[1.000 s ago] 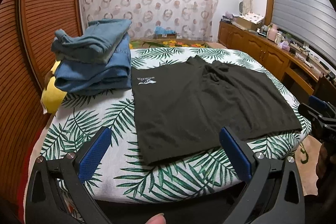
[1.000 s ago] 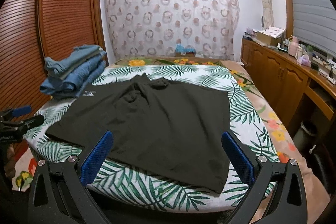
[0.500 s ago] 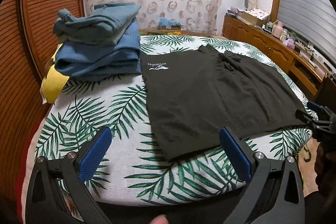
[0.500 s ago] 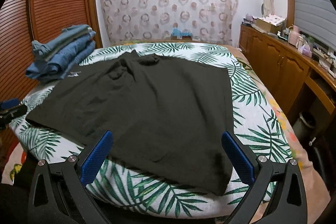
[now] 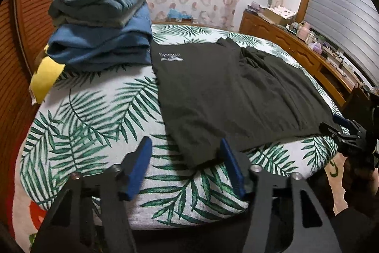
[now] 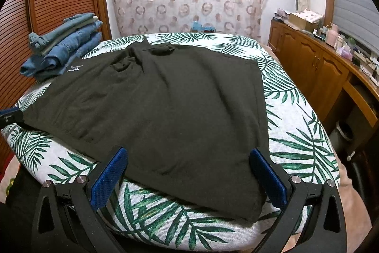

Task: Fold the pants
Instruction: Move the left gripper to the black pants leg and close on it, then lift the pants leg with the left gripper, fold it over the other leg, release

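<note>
Black pants with a small white logo lie spread flat on the leaf-print bed; they also show in the right wrist view. My left gripper is open, its jaws narrower than before, just in front of the pants' near left corner, with one blue pad beside the hem. My right gripper is wide open and empty, just in front of the pants' near right edge. Each gripper shows at the rim of the other's view: the right one, the left one.
A stack of folded blue jeans sits on the bed's far left, also in the right wrist view, with a yellow item beside it. A wooden wardrobe stands left, a cluttered wooden sideboard right, a curtain behind.
Both grippers have moved forward and lower toward the pants' near edge. The left gripper's jaws have narrowed partway. The pants have not moved.
</note>
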Demonstrator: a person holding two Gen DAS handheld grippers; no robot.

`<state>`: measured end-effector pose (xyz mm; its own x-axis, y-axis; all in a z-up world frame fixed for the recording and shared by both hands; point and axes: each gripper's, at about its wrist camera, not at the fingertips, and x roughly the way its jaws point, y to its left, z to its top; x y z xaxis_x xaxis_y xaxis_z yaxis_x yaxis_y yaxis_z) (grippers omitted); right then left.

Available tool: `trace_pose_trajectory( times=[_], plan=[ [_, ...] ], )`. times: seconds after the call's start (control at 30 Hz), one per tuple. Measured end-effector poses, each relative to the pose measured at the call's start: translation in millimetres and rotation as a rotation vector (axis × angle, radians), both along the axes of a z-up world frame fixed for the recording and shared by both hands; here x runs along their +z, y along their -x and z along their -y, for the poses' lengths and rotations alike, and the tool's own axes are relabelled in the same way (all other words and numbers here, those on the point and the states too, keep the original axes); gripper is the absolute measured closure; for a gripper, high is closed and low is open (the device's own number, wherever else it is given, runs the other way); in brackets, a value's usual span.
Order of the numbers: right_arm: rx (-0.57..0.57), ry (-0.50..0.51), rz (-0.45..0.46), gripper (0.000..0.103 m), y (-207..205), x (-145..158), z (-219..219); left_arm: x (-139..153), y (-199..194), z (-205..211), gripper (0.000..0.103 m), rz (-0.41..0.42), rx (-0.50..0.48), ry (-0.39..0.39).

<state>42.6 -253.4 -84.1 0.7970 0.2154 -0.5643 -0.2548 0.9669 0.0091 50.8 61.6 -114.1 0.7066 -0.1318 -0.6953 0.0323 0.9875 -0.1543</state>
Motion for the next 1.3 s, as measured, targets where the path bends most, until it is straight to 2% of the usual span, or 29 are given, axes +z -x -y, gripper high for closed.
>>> trace_pose_trajectory(
  times=[0.1,0.37,0.53,0.6,0.67,0.83,1.13,1.3],
  plan=[
    [0.003,0.004,-0.004,0.000,2.0,1.7,0.1,-5.3,-0.8,0.6,0.056,-0.020,-0.018,0.008],
    [0.028,0.011,-0.011,0.000,1.0,2.9,-2.6,-8.0,-0.2,6.8,0.059,-0.017,-0.028,-0.039],
    [0.020,0.005,-0.024,0.000,-4.0,4.0,-1.3,-7.7,-3.0,7.4,0.076,-0.015,-0.056,-0.021],
    [0.011,0.004,-0.026,0.000,-8.4,2.9,1.8,-6.9,-2.5,7.7,0.087,-0.012,-0.069,-0.006],
    [0.028,0.008,-0.014,0.000,-8.9,1.7,2.7,-2.9,-1.7,7.7,0.091,0.003,-0.074,0.004],
    [0.059,0.022,-0.012,0.000,-11.7,0.9,5.7,17.5,2.1,13.1,0.093,0.057,-0.117,0.062],
    [0.093,0.042,-0.048,0.000,-20.7,6.7,7.0,44.4,-10.6,40.0,0.097,0.113,-0.201,0.032],
    [0.090,0.032,-0.029,0.001,-21.2,6.6,7.3,53.6,-15.2,62.8,0.098,0.132,-0.263,0.024]
  ],
)
